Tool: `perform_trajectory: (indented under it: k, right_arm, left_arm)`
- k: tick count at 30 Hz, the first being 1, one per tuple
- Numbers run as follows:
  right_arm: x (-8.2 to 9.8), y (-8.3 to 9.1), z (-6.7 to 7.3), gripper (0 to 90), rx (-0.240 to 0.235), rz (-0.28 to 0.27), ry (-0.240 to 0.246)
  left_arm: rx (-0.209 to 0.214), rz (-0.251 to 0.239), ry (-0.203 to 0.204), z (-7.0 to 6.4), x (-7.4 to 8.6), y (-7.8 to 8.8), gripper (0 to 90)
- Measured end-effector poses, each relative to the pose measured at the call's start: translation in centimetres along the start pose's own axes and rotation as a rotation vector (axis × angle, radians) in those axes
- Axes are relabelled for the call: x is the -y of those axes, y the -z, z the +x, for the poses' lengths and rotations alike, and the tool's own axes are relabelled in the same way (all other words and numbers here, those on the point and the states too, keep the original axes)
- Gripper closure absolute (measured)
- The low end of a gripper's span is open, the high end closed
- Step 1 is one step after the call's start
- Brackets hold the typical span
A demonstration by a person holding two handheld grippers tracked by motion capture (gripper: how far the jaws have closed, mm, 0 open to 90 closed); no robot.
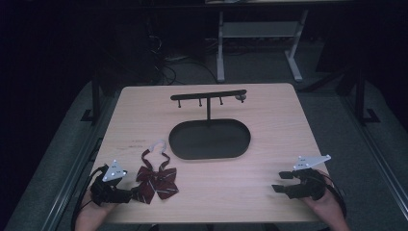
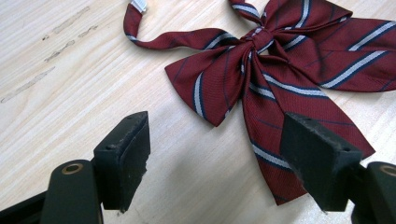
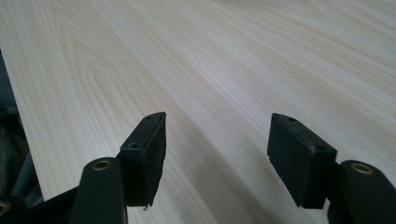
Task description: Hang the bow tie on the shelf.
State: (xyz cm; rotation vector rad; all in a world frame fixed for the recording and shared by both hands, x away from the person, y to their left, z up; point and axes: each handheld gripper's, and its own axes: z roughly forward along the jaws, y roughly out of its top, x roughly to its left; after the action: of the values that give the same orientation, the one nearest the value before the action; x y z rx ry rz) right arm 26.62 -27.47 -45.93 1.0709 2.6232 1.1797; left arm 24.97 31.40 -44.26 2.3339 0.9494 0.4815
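A dark red bow tie [image 1: 156,180] with white and navy stripes lies flat on the wooden table [image 1: 269,120] near its front left, its neck strap [image 1: 155,147] curling away toward the far side. My left gripper [image 1: 136,193] is open just beside it, one jaw over the lower tail of the bow tie [image 2: 280,88], nothing pressed between the pads. My left gripper [image 2: 217,161] hovers low over the wood. At the front right, my right gripper [image 1: 281,182] is open over bare table, and my right gripper [image 3: 217,158] holds nothing.
A black oval tray [image 1: 180,144] sits mid-table with a thin post and a crossbar [image 1: 208,95] carrying small hooks. Beyond the far edge stand a white desk frame [image 1: 260,43] and cables on a dark floor.
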Motion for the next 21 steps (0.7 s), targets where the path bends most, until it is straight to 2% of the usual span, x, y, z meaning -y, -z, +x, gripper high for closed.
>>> perform_trajectory:
  k: [4, 6, 10, 12, 14, 19, 21]
  right_arm:
    - [0.0, 0.2, 0.2, 36.9, 0.000, -0.004, -0.004]
    - [-0.1, 0.1, 0.2, 36.9, 0.002, -0.007, 0.010]
    - [-0.1, 0.0, 0.3, 36.9, 0.007, -0.002, 0.007]
    - [-0.1, 0.1, 0.3, 36.9, 0.012, -0.005, 0.009]
    - [0.0, 0.2, 0.2, 36.9, 0.018, -0.004, -0.010]
    - [0.1, 0.4, 0.0, 36.9, 0.024, -0.019, -0.005]
    - [0.1, 0.4, 0.0, 36.9, 0.027, -0.021, -0.005]
  left_arm:
    - [-0.004, 0.005, -0.018, 0.0, 0.0, 0.2, 24.6]
    - [-0.005, 0.000, -0.014, 0.0, 0.0, 0.2, 24.6]
    - [-0.003, -0.003, -0.004, 0.0, 0.0, 0.4, 24.6]
    - [-0.004, 0.000, -0.020, 0.0, -0.4, 0.5, 24.6]
    - [-0.004, 0.005, -0.032, 0.0, -0.8, 0.7, 24.7]
    - [0.005, 0.009, -0.032, 0.1, -1.4, 0.7, 24.9]
    - [0.002, 0.033, -0.056, 0.5, -2.1, 0.8, 24.9]
